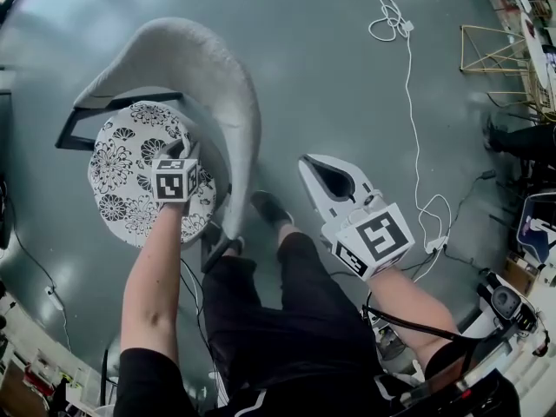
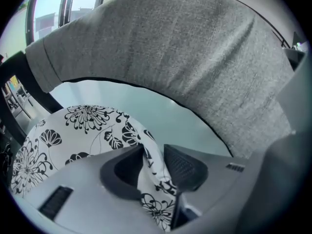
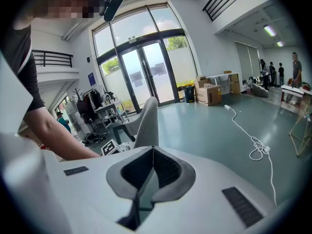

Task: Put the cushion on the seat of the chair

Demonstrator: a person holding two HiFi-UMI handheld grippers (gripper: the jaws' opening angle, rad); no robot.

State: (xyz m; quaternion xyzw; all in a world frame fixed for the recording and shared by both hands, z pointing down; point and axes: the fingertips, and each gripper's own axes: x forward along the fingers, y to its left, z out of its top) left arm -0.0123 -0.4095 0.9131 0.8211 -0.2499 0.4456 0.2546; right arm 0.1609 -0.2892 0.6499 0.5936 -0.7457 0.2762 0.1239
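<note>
The round white cushion (image 1: 130, 172) with black flower print lies on the seat of the grey chair, inside its curved backrest (image 1: 200, 68). My left gripper (image 1: 191, 153) is over the cushion's right edge. In the left gripper view a pinched-up fold of the cushion (image 2: 83, 126) stands between the jaws of the left gripper (image 2: 153, 162), which are apart and open, with the grey backrest (image 2: 170, 57) arching behind. My right gripper (image 1: 311, 165) hangs to the right of the chair, shut and empty; the right gripper view shows the right gripper (image 3: 152, 150) with its tips together and the chair (image 3: 146, 123) beyond.
The person's legs and a dark shoe (image 1: 269, 207) stand just right of the chair. A white cable (image 1: 408, 59) trails across the grey floor, and a yellow wire frame (image 1: 499, 59) is at the far right. Cardboard boxes (image 3: 209, 94) and people (image 3: 292, 67) are far off.
</note>
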